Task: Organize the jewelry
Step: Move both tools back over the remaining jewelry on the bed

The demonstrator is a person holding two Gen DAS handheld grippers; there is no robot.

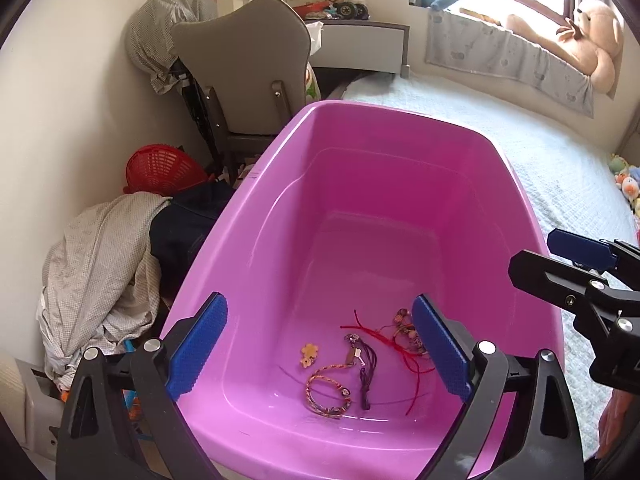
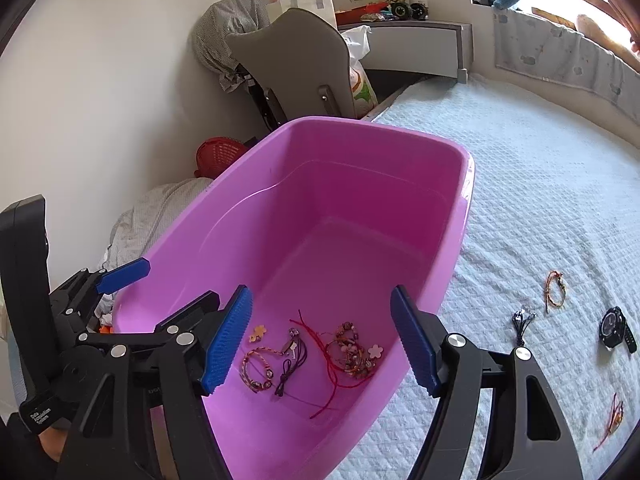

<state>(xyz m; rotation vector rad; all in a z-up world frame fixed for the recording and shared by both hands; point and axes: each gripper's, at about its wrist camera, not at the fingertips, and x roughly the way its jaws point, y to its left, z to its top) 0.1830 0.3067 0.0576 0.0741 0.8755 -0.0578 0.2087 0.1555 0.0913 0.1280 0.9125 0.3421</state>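
L wrist view: our left gripper (image 1: 320, 346) is spread wide and empty over the pink bin (image 1: 256, 184); braided bracelet (image 1: 326, 394) lies on the near floor.

R wrist view: right gripper (image 2: 320, 336) is wide too, w/ nothing held. Watch (image 2: 614, 328) and thread bracelet (image 2: 556, 290) lie on the bed (image 2: 540, 184) to the right; we should swing right and pinch the strap flat.

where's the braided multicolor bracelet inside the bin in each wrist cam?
Left wrist: braided bracelet lies low centre on the pink bin floor, between the left gripper fingers.
Right wrist: braided bracelet lies lower left of centre, by the right gripper left finger.
Shared landmark: dark cord just right of it.
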